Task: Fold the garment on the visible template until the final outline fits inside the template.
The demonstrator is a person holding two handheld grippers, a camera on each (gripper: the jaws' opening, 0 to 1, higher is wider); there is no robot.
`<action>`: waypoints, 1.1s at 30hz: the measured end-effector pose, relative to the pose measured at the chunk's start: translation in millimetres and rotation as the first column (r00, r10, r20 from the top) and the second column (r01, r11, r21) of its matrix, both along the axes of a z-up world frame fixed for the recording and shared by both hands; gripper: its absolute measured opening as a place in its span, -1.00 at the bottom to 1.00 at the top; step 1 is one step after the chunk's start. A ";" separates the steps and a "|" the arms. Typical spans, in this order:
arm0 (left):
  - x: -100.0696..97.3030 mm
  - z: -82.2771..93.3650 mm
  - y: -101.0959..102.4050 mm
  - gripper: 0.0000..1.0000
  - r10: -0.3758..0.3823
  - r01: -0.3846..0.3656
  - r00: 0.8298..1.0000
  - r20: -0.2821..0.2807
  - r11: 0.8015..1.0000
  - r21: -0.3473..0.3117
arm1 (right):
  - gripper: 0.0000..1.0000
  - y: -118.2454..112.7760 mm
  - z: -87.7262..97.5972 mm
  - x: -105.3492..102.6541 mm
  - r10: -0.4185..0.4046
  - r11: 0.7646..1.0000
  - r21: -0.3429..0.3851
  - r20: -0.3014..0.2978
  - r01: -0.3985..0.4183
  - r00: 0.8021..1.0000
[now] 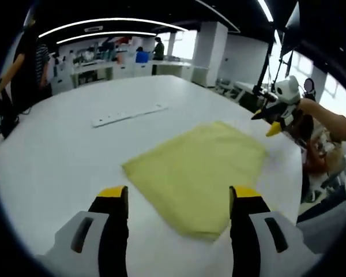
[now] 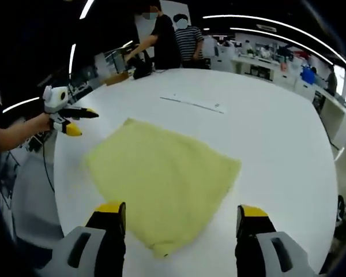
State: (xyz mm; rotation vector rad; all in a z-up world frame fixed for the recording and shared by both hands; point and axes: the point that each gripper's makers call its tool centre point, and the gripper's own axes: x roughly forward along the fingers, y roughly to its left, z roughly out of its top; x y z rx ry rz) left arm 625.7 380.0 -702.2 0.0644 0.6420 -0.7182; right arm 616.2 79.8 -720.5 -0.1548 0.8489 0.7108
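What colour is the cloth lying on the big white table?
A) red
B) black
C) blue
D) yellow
D: the folded cloth lying flat on the white table is pale yellow, and it looks yellow from the right gripper view too.

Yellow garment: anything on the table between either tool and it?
Nothing visible. The yellow garment lies flat on the white table, and both open tools, left and right, hover over its near edge with no object between. The white strip sits beyond the cloth, off the approach path.
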 end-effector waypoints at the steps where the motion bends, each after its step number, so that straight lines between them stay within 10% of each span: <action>1: -3.6 -0.7 -0.7 0.35 -0.003 0.003 1.000 0.000 1.000 -0.001 | 0.46 -0.2 -1.1 -3.4 0.003 1.000 -0.001 -0.004 -0.003 1.000; 24: -62.0 -46.9 2.9 -0.35 0.072 -0.072 0.997 -0.017 0.997 0.023 | 0.00 -10.2 -33.0 -48.4 -0.054 0.998 0.025 0.002 0.054 0.999; 33: -66.1 -58.5 -5.0 -0.62 0.127 -0.128 0.991 -0.044 0.992 -0.022 | -0.47 -10.8 -45.0 -54.4 -0.090 0.996 0.013 0.022 0.089 0.996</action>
